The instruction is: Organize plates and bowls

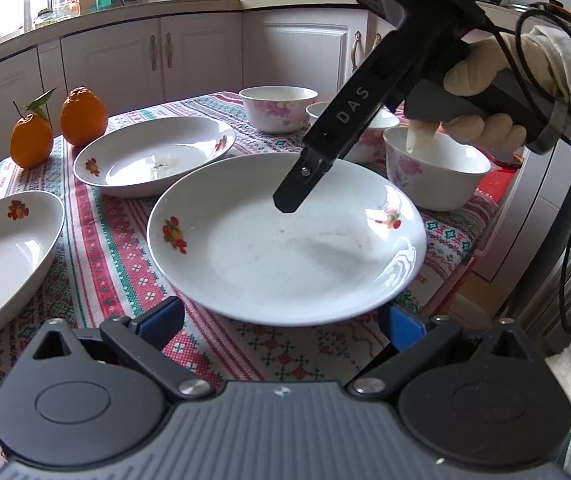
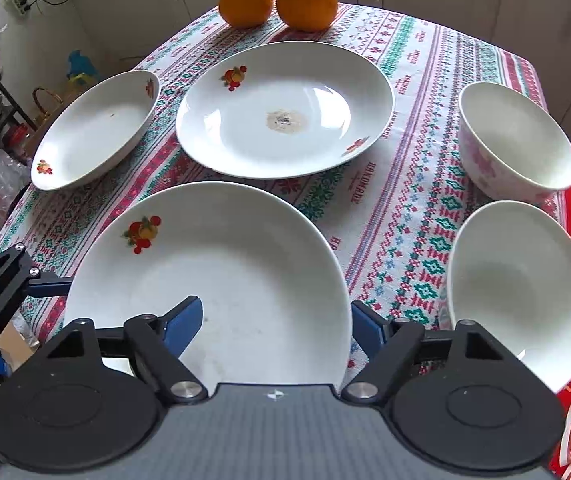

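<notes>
Near plate (image 2: 213, 280), tablecloth (image 2: 405, 200) front | my right gripper (image 2: 277, 320) straddles its rim, half-open, pads seemingly not touching | left gripper (image 1: 281, 316) open, empty | likely stiff, slick, fragile: I grip the rim.

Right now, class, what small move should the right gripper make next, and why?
Probably close the right gripper on the rim of the nearest plate: one finger sits inside the plate, the other outside its edge, and nothing is pinched yet.
</notes>
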`<state>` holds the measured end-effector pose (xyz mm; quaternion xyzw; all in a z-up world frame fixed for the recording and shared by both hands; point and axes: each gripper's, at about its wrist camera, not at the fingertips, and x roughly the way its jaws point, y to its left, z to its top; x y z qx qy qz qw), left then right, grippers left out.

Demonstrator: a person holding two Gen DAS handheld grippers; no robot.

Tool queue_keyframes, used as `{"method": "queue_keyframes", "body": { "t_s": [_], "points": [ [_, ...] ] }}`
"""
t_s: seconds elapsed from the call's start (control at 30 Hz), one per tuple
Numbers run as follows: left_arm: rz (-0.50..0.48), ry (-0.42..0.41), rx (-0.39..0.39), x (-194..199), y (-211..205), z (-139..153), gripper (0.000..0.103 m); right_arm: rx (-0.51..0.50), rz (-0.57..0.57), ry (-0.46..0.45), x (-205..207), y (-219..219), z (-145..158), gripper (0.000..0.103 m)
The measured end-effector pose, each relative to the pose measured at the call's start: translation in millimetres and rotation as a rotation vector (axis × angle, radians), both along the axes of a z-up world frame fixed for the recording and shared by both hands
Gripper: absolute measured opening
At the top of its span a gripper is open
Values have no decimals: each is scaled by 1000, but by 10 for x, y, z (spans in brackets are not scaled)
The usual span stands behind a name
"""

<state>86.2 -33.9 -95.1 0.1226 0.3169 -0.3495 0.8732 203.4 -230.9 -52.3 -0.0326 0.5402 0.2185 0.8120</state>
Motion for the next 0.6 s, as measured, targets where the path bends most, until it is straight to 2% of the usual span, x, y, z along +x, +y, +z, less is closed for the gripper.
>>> {"method": "queue_keyframes", "body": {
  "t_s": [0.33, 0.6],
  "points": [
    [-18, -7, -11, -19, 3, 22, 102, 26, 3, 24, 42, -19, 4, 84],
    [-9, -10, 20, -53, 113, 62, 102, 56, 9, 50, 10, 45, 16, 84]
  ]
}}
